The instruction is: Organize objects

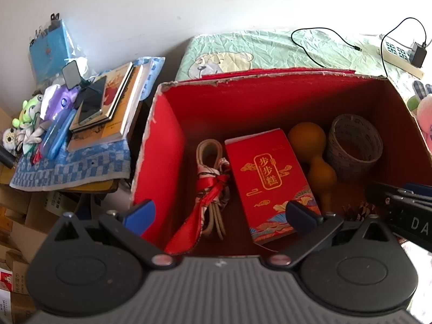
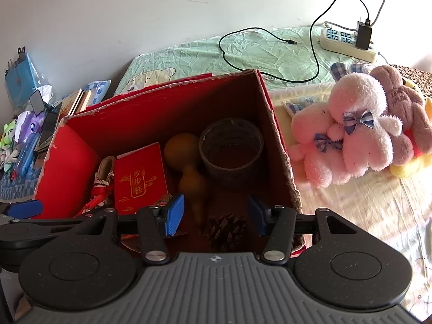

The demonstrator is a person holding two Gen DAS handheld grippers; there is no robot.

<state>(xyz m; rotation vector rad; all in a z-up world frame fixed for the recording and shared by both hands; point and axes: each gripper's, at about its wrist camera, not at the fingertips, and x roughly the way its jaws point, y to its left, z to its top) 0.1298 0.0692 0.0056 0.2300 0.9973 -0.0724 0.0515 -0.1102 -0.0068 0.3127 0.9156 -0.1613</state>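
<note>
Red box point(image 1: 167, 145), open-topped, standing on the bed point(image 2: 351, 202); it already holds five items. Along its floor, from the box's left wall: a coiled cord point(image 1: 213, 183) tied with red ribbon, a red carton point(image 1: 270, 181) lying flat, a gourd point(image 1: 313, 159) touching the carton's edge, and a tape roll point(image 1: 353, 145) upright in the far right corner. A pinecone point(image 2: 226, 229) lies near the front wall, just before the gourd's tip.

Right gripper point(image 2: 213, 216): jaws apart, empty, poised above the pinecone, which shows between the blue pads point(image 2: 175, 213). Left gripper point(image 1: 218, 213): jaws wide apart, empty, over the front of the box above cord and carton.

Outside the box: plush toys point(image 2: 359, 135) lie on the bed just beside the right wall; a charger cable point(image 2: 270, 54) and power strip point(image 2: 348, 40) lie behind. A stack of books point(image 1: 118, 108) with a phone point(image 1: 91, 102) on top sits on a checked cloth point(image 1: 70, 167) to the left, well apart from the box.

Risks, as judged: the two grippers are close together over the same opening and could collide. A descent by either could knock the gourd, which would likely roll, or crush the brittle pinecone. The box's torn rim may snag a finger. Bulky plush may not fit without displacing the tape roll.
</note>
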